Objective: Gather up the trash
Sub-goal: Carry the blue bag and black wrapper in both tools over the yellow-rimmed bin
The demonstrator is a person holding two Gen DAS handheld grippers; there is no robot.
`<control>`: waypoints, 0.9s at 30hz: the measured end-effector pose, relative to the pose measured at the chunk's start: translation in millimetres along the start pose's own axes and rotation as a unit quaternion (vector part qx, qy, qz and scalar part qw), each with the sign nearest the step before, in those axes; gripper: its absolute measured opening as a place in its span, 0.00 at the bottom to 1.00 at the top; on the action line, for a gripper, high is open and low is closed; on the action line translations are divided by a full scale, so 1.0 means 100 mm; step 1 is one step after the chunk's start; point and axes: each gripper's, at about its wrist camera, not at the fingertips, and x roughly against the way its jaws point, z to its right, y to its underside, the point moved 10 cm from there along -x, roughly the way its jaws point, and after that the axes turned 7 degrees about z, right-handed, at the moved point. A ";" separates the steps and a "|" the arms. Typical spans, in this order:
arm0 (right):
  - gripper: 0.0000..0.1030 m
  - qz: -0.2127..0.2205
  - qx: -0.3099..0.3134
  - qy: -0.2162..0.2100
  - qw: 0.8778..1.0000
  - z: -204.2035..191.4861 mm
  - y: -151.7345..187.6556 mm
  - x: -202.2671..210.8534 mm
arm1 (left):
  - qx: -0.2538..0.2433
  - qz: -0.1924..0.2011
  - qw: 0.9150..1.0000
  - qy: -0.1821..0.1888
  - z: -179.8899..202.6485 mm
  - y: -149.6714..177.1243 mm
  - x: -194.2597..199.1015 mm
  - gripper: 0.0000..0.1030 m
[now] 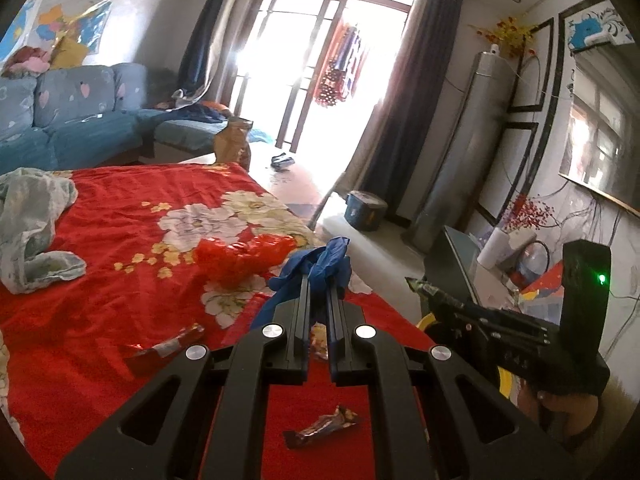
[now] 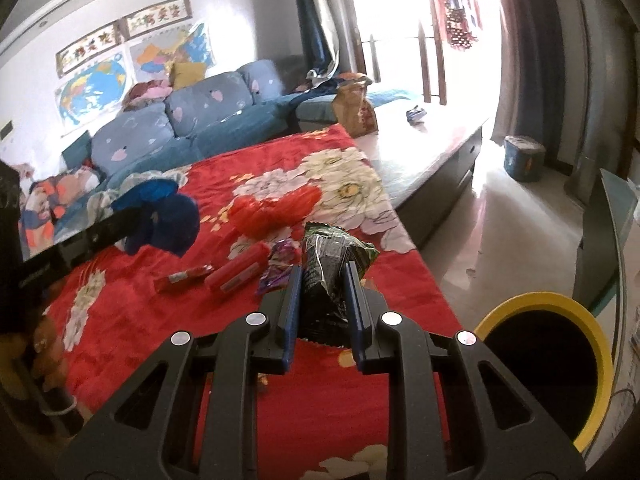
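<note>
My left gripper [image 1: 319, 278] is shut on a crumpled blue glove [image 1: 316, 266] and holds it above the red flowered bedcover [image 1: 120, 208]; the glove also shows in the right wrist view [image 2: 160, 220]. My right gripper [image 2: 323, 270] is shut on a dark green snack bag [image 2: 332, 264], near the bed's right edge. A yellow-rimmed trash bin [image 2: 548, 364] stands on the floor just right of it. On the cover lie a red plastic bag [image 1: 244, 256], red wrappers [image 2: 236, 274], a purple wrapper [image 2: 278, 266] and brown wrappers [image 1: 320, 430].
A grey-green cloth [image 1: 32, 224] lies on the bed's left. A blue sofa [image 1: 80, 120] stands behind. A brown paper bag [image 1: 234, 142] sits on a low platform. A blue bucket [image 1: 366, 210] stands by the bright balcony door.
</note>
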 end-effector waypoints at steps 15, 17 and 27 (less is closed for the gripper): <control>0.15 0.029 -0.034 0.030 0.999 0.39 -0.17 0.18 | -0.030 -0.008 0.999 0.029 0.37 0.03 -0.11 0.06; 0.15 0.032 -0.039 0.033 0.998 0.45 -0.19 0.20 | -0.034 -0.010 0.999 0.032 0.42 0.04 -0.12 0.06; 0.15 0.042 -0.062 0.052 0.996 0.73 -0.22 0.27 | -0.059 -0.024 0.997 0.052 0.71 0.13 -0.23 0.06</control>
